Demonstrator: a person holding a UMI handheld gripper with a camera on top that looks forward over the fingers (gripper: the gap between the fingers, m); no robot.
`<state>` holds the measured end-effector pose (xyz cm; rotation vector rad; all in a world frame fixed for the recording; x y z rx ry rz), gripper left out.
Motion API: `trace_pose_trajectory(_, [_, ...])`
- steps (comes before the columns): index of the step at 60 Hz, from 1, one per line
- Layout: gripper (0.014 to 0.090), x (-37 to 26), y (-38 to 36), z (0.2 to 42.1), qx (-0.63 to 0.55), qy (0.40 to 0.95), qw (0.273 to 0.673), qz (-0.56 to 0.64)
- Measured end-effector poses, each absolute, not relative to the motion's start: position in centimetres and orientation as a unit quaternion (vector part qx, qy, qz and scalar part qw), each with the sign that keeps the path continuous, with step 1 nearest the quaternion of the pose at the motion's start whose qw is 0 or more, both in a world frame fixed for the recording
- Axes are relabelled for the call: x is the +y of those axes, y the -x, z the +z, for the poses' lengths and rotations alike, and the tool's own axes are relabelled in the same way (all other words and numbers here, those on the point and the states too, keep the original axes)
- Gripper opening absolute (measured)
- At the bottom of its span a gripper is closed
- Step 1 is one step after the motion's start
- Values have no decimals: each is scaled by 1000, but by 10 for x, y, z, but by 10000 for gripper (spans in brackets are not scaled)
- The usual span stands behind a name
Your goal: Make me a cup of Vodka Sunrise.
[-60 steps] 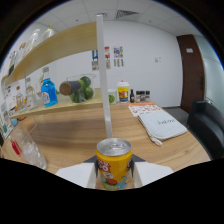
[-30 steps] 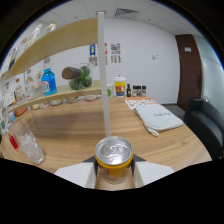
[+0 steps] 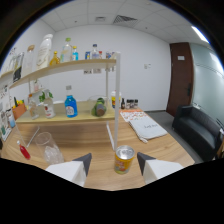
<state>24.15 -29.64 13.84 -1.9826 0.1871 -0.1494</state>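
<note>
While the gripper (image 3: 114,161) hangs over the table (image 3: 165,145), its jaws stand wide apart around a can (image 3: 123,159).

The can stands upright on the table between the fingers, a gap on each side, neither finger touching it. A clear glass (image 3: 47,146) stands near left; a white post (image 3: 118,102) rises just beyond the can.

one can (image 3: 124,159), one glass (image 3: 48,147), two fingers (image 3: 83,162), one sofa (image 3: 200,130)
</note>
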Motion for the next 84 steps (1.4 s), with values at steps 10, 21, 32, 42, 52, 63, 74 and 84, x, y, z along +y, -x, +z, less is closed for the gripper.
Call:
trace_pose_trajectory(10, [851,-318,-152,157,44,825,563,-25])
trace_pose_trajectory(21, [862,-330,-67,133,25,838,545,12])
trace_pose_trajectory(32, [865,-308,-13,157,15,828,560,29])
trace_pose_trajectory(42, [862,-254,29,199,-5,805,592,38])
trace_pose_trajectory(52, [838,-187,54,217,-17,797,602,35])
trace_pose_trajectory(63, [755,-126,51,200,-4,813,583,14])
trace_pose_trajectory(74, [423,-103,43,188,-1,817,577,-8])
trace_pose_trajectory(84, [365,-104,47,191,-13,810,587,-3])
